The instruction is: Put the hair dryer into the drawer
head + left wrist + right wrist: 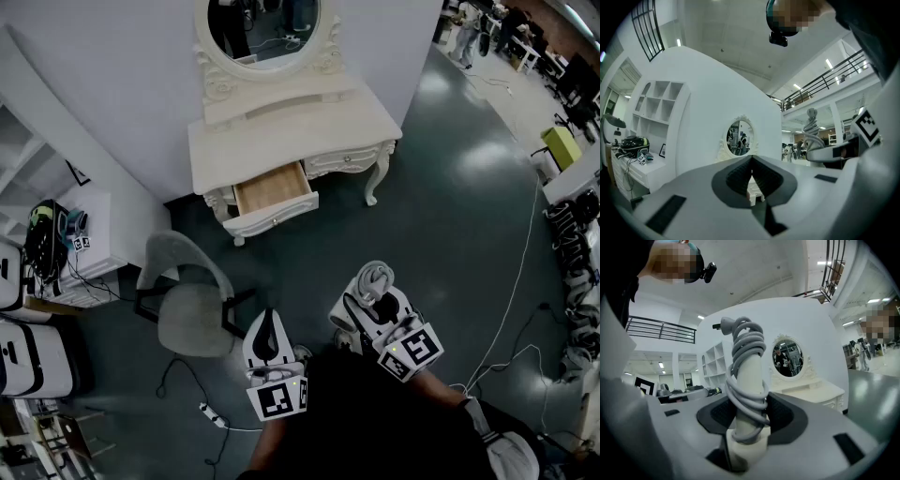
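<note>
Our right tool (750,418) clamps the hair dryer (749,364) by its cord-wrapped handle, upright. Open drawer (272,190) lies well ahead, slightly left, seemingly empty. Left tool (752,180) clenched on nothing.

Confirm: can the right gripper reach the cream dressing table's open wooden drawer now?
Probably not yet: right gripper, gripping the white cord-wrapped hair dryer, is well short of that drawer; only bare floor lies between.

Dark glossy floor (450,216) ahead of me has a white dressing table (281,141) on it, drawer (270,187) pulled open. Grey chair (194,319) and a white power strip (214,415) sit on it too.
</note>
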Demonstrator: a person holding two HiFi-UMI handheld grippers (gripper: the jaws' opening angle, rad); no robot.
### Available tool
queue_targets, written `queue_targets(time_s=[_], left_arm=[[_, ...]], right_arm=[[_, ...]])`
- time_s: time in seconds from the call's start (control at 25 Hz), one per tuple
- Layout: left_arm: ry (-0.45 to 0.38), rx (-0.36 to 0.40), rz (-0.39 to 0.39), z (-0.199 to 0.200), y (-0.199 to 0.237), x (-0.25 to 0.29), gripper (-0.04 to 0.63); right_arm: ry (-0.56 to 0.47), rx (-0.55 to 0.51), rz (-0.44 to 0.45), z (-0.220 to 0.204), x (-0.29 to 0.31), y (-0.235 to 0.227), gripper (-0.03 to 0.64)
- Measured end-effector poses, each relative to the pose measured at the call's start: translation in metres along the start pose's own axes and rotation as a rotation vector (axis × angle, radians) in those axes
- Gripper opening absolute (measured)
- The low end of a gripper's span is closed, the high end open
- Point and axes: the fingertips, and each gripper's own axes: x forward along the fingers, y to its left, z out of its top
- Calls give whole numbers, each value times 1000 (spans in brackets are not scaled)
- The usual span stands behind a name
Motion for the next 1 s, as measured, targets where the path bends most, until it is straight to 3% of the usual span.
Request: queue_targets(time_s=[0.52,1.0], left_arm=[[-7,-10,-7,-1,0,-5,23],[-2,-20,-39,-1,25,-12,23]], right_arm=[[-5,4,-1,-2,-3,4,201],[-20,26,-30,-1,8,24,201]])
